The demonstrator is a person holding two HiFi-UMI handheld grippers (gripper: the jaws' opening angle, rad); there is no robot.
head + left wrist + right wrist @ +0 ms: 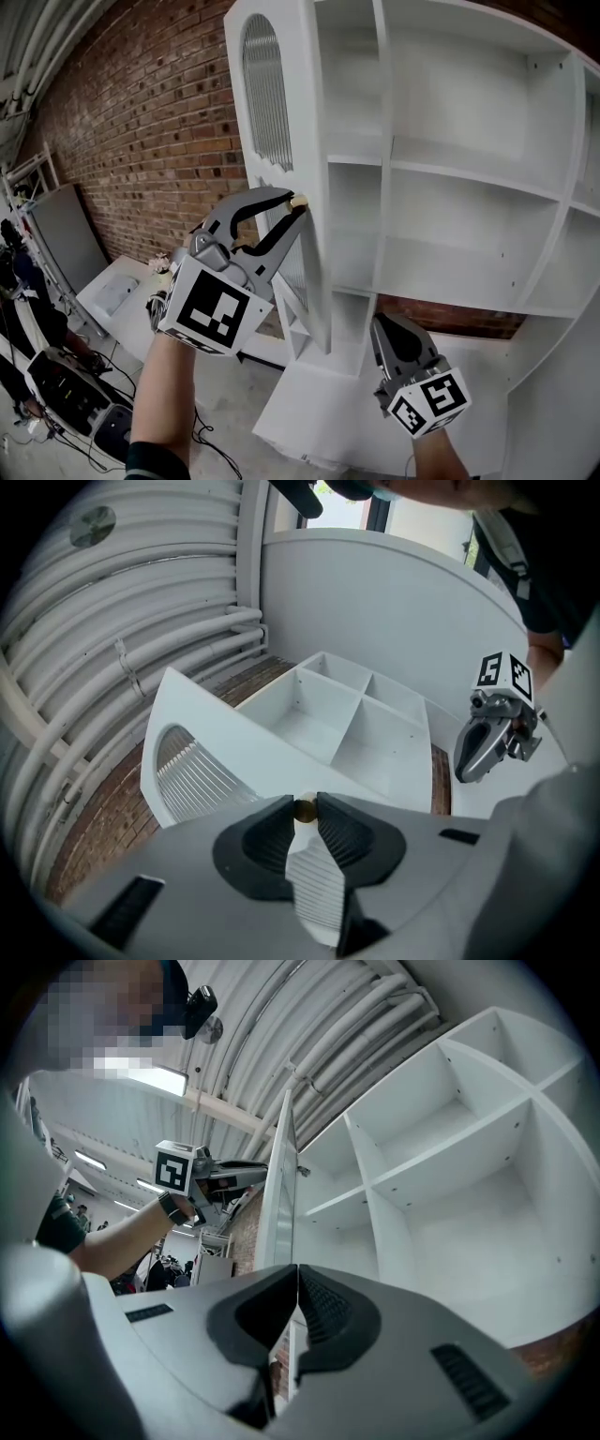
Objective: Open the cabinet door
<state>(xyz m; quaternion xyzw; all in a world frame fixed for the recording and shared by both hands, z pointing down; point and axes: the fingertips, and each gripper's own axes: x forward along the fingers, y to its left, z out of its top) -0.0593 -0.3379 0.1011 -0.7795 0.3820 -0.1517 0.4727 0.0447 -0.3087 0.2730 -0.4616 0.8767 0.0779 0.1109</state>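
Head view: left gripper (296,202) clamped on small brass knob (300,200) of cabinet door (281,112); door swung well out from cabinet (469,187), shelves bare. Right gripper (382,323) low near cabinet base.

Left gripper view: pads pinch knob at very tips, so slip likely; pull should follow hinge arc.

Right gripper view: jaws together, empty; best held clear of door swing

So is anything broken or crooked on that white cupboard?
Nothing stands out. The cabinet has bare, even shelves. Its door hangs straight and is swung open, with the left gripper shut on the little brass knob. Brick shows behind the lowest compartment, which may simply have no back panel there.
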